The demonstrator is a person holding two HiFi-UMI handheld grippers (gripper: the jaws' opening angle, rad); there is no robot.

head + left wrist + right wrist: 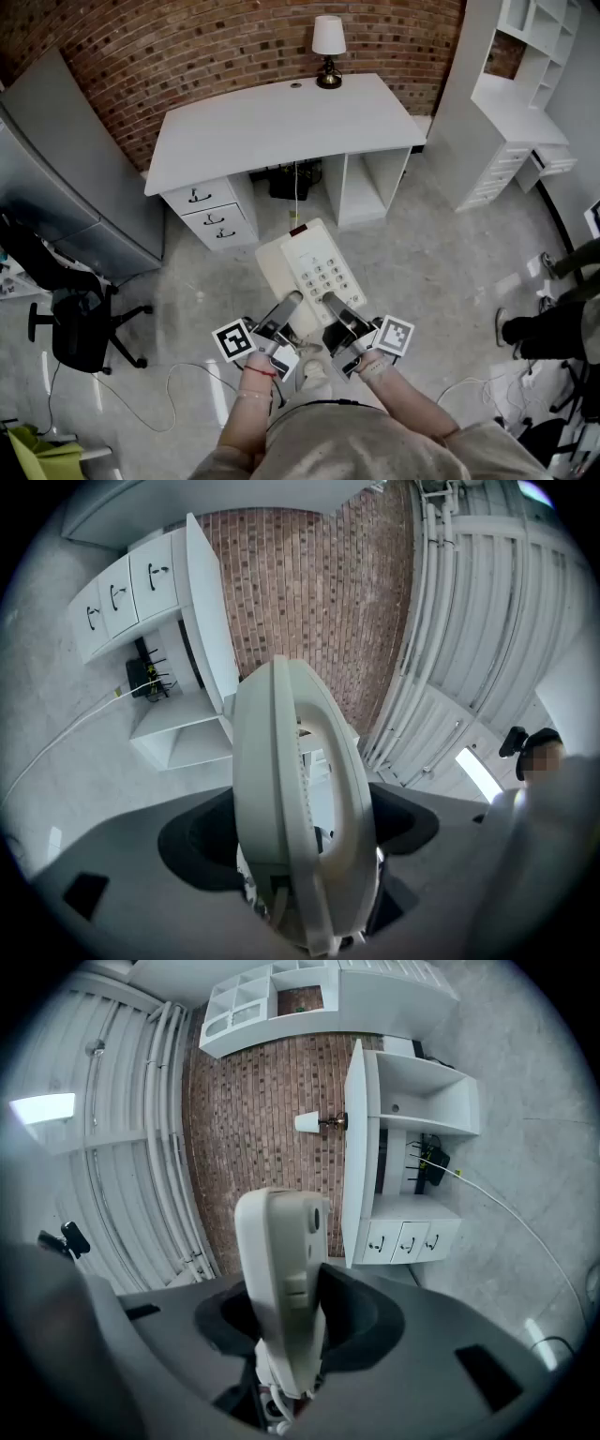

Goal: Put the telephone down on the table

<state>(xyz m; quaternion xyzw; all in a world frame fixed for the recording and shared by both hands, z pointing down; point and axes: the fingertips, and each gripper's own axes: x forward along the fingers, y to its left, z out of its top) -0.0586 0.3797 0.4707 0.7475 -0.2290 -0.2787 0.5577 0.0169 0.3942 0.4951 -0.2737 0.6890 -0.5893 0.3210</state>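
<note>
In the head view, a white push-button telephone (309, 267) hangs in the air over the floor, in front of the white desk (281, 122). My left gripper (291, 304) is shut on its near left edge and my right gripper (330, 302) on its near right edge. The left gripper view shows the telephone (291, 808) edge-on with its handset, clamped in the wide-set jaws of the left gripper (300, 832). In the right gripper view the telephone's body (281, 1269) stands between the jaws of the right gripper (292, 1321), pressed on both sides.
A table lamp (328, 47) stands at the desk's back edge, by the brick wall. A black office chair (80, 328) is at the left and white shelving (506, 112) at the right. A cable (187, 375) lies on the floor. A person's shoe (520, 328) shows at the right.
</note>
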